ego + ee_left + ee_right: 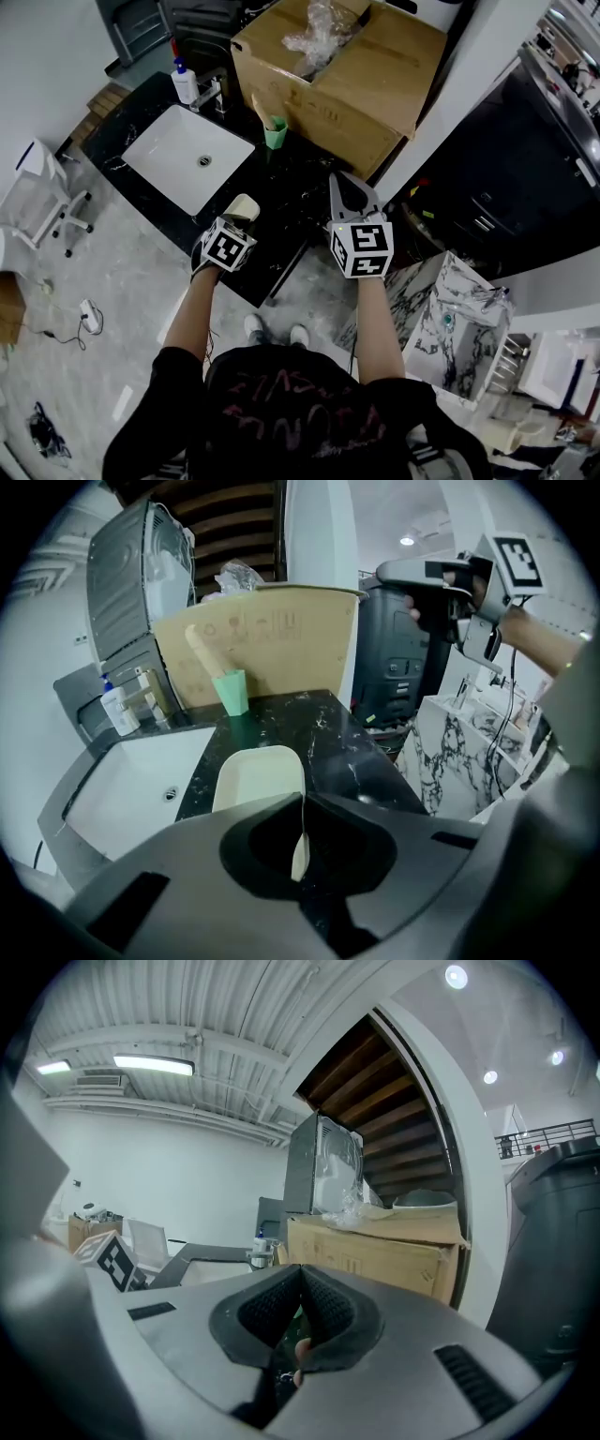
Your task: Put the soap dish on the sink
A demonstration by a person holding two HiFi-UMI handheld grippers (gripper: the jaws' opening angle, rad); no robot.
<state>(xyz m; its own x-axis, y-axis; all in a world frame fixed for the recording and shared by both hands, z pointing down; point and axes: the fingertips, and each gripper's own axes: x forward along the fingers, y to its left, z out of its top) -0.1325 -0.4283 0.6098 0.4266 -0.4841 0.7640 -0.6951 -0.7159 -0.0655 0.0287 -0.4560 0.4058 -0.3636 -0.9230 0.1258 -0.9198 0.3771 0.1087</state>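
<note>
We held the cream soap dish [255, 778] clamped in our left gripper [236, 223] beside the sink basin [178, 155], not yet released; our right gripper [300, 1277] was closed, empty.

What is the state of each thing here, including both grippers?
soap dish: empty, held level over the black countertop.
left gripper: fingers shut on the soap dish rim.
right gripper: fingers shut, empty.
sink: empty.
cardboard box: top open.
green cup: upright.
pump bottle: upright.
</note>
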